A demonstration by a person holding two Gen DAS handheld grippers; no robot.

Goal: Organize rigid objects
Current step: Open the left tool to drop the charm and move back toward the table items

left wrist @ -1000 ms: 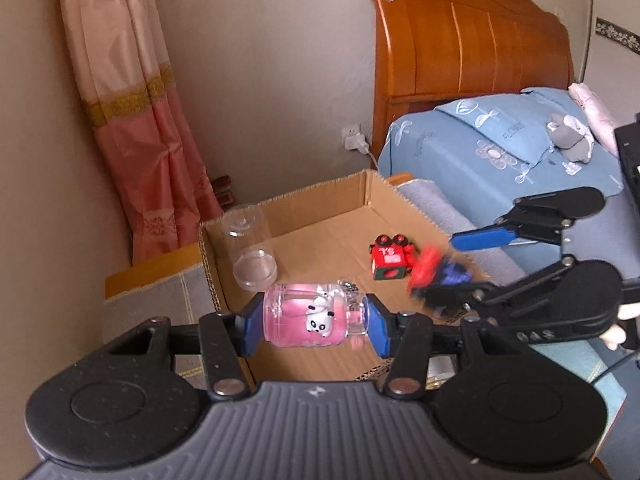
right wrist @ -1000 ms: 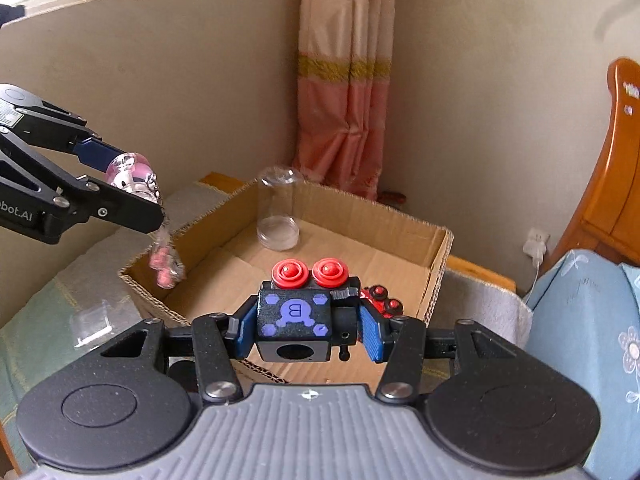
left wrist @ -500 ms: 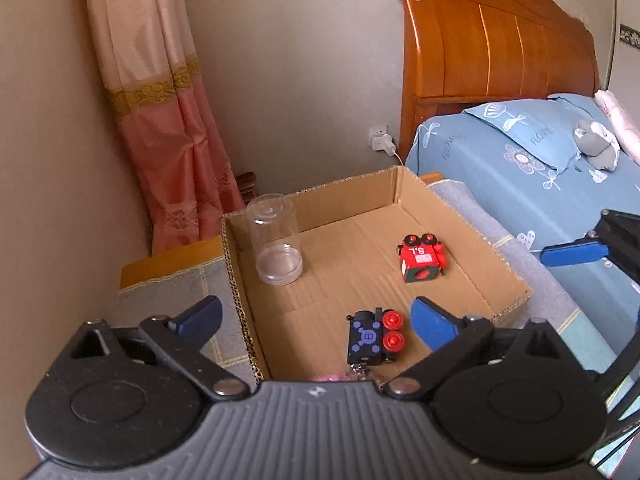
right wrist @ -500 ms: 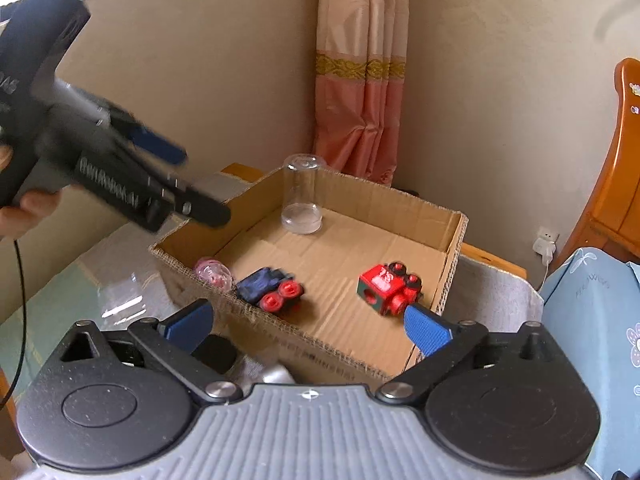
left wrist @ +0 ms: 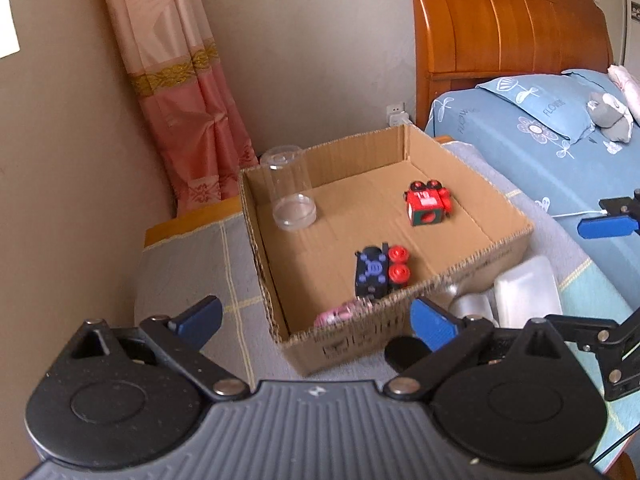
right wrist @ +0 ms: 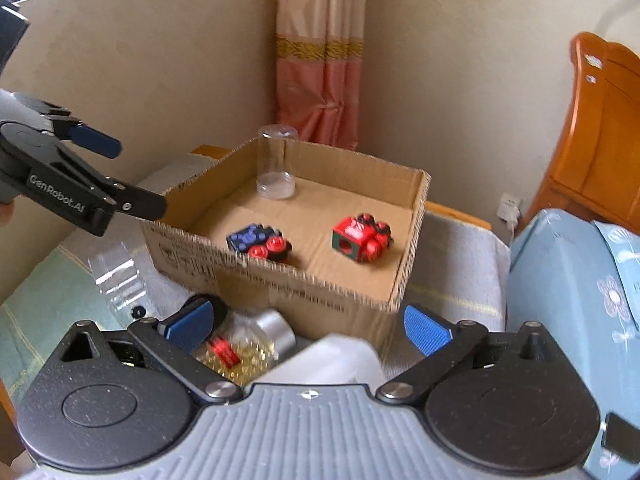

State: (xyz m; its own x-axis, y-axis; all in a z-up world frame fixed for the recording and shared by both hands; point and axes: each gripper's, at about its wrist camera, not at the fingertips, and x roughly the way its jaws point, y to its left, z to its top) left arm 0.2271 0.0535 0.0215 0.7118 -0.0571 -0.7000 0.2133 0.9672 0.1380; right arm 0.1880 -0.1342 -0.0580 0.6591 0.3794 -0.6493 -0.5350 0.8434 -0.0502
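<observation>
An open cardboard box (left wrist: 404,320) (right wrist: 280,280) holds a clear upturned jar (left wrist: 290,192) (right wrist: 276,168), a red toy block with wheels (left wrist: 428,208) (right wrist: 362,236), a dark blue toy block with red wheels (left wrist: 380,274) (right wrist: 260,242) and a pink jar (left wrist: 336,314) at the near wall. My left gripper (left wrist: 316,320) is open and empty, in front of the box. My right gripper (right wrist: 304,326) is open and empty, above a glass jar with gold beads (right wrist: 244,348) and a white container (right wrist: 332,360) outside the box.
The box sits on a grey-checked cloth (left wrist: 192,272) beside a bed with blue bedding (left wrist: 540,148) and a wooden headboard (left wrist: 500,28). A pink curtain (left wrist: 176,88) hangs in the corner. A clear plastic piece (right wrist: 116,276) lies left of the box. White containers (left wrist: 524,292) lie right of it.
Both grippers opened and let go: the pink jar and the blue toy block dropped into the box. Both grippers then pulled back from the box.
</observation>
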